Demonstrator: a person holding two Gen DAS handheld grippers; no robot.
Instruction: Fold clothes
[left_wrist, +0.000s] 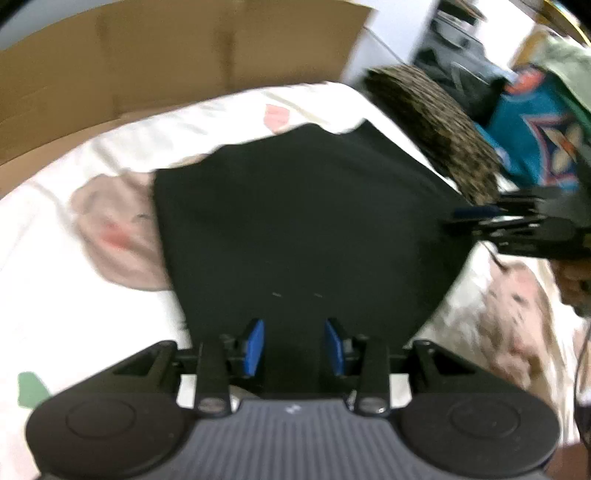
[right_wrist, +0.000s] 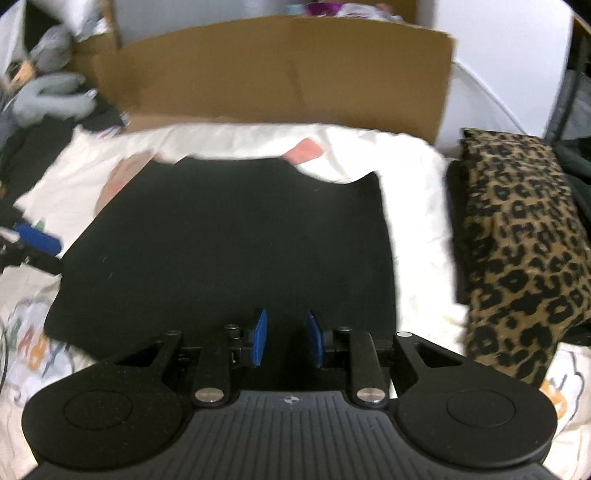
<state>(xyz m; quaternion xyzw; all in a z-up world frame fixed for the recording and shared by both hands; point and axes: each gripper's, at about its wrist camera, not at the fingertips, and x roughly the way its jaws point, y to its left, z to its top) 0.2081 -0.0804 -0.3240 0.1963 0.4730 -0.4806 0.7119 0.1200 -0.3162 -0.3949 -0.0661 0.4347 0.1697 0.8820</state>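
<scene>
Black cloth (left_wrist: 303, 221) lies spread flat on a white patterned bedsheet (left_wrist: 92, 155), in front of a sheet of cardboard (right_wrist: 280, 70) and left of a leopard-print pillow (right_wrist: 517, 251). Left gripper (left_wrist: 294, 345) hangs over its near edge, jaws apart with cloth showing between the blue pads, gripping nothing. Right gripper (right_wrist: 287, 339) likewise sits over the near edge, jaws parted and empty.

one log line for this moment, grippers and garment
left gripper: open | right gripper: open | black garment: flat on white bedsheet
</scene>
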